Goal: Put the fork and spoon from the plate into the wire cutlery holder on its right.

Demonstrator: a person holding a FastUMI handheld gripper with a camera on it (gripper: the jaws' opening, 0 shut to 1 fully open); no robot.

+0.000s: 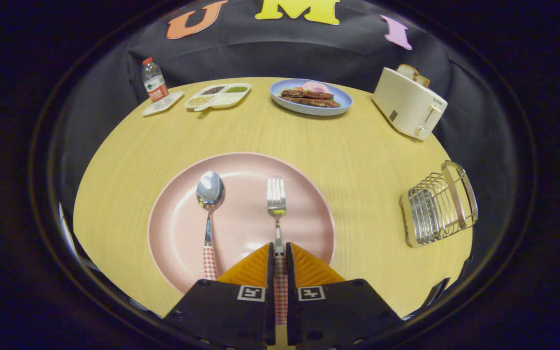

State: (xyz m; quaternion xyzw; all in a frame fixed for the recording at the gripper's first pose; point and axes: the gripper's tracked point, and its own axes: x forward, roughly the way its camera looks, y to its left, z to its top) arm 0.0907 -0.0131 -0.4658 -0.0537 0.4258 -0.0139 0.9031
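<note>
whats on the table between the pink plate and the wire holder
Nothing: in the gripper view the stretch of table between the pink plate and the wire cutlery holder is bare wood. The gripper is shut on the fork.

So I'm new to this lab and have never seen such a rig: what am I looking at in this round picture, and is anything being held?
The picture comes from a camera riding on a hand-held gripper, looking forward along its two orange fingers. Those fingers are closed on the checked handle of a fork, which lies on a pink plate beside a spoon. To the plate's right stands a wire cutlery holder, where both utensils should go. Further back on the round wooden table are a toaster with bread in it, a blue plate of food, a divided snack tray and a water bottle.
</note>
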